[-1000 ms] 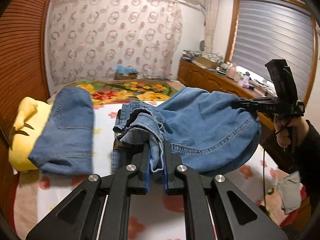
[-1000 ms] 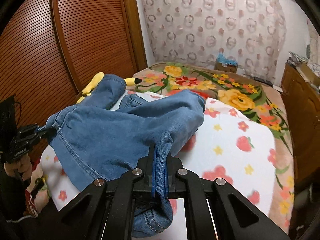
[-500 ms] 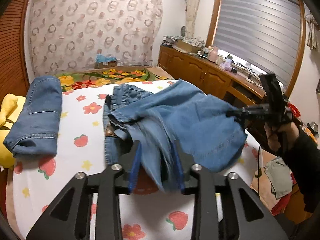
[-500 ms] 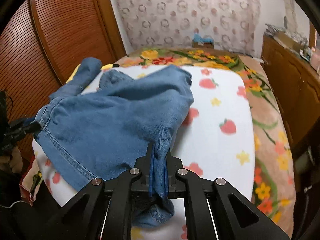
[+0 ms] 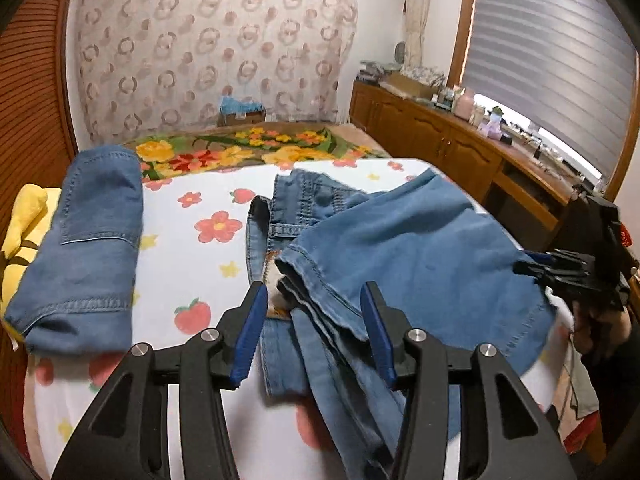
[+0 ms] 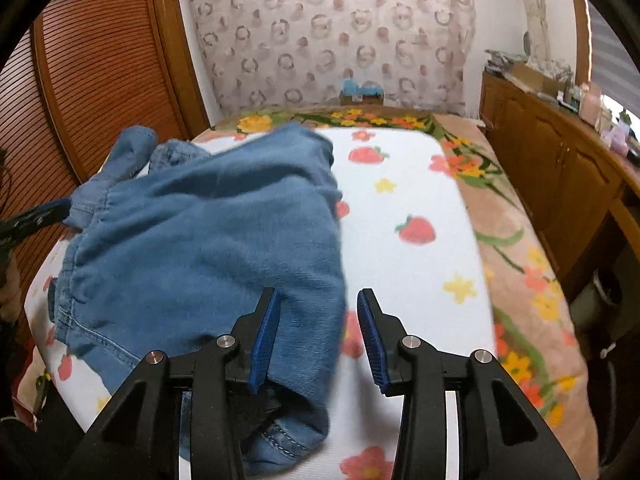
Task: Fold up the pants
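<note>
**Q:** On the bed [image 5: 188, 264], where does the garment lie, and how will it handle?

**A:** The blue denim pants [image 5: 400, 248] lie across the flower-and-strawberry bedspread, hem layer folded over toward the waistband. Judged from the drape and rumpling, the denim is soft and limp with moderate weight; it will sag between two grip points and will not hold a crease unaided. It is not fragile and, with the woven surface, unlikely to slip from serrated pads

**Q:** State of each hand-held gripper?

**A:** Left hand-held gripper [image 5: 316, 336]: jaws have just been opening and stand parted; bunched hem layers lie between the blue pads [image 5: 250, 332] without being pinched. Right hand-held gripper [image 6: 316, 336]: jaws have likewise just been opening; a fold of denim lies against the left pad only, so nothing is clamped

**Q:** Where to take hold next?

**A:** At stitched edges, hem or waistband, where the doubled cloth gives the pads more to bite. Grip both corners of one edge so the span stays taut

**Q:** Nearby items?

**A:** A second, already folded pair of jeans [image 5: 84, 248] rests at the left edge of the bed, partly on a yellow plush toy [image 5: 24, 224]. A wooden cabinet [image 5: 444, 148] runs along the right wall

**Q:** Readable labels or writing?

**A:** None legible; a patch shows near the waistband, too small to read
</note>
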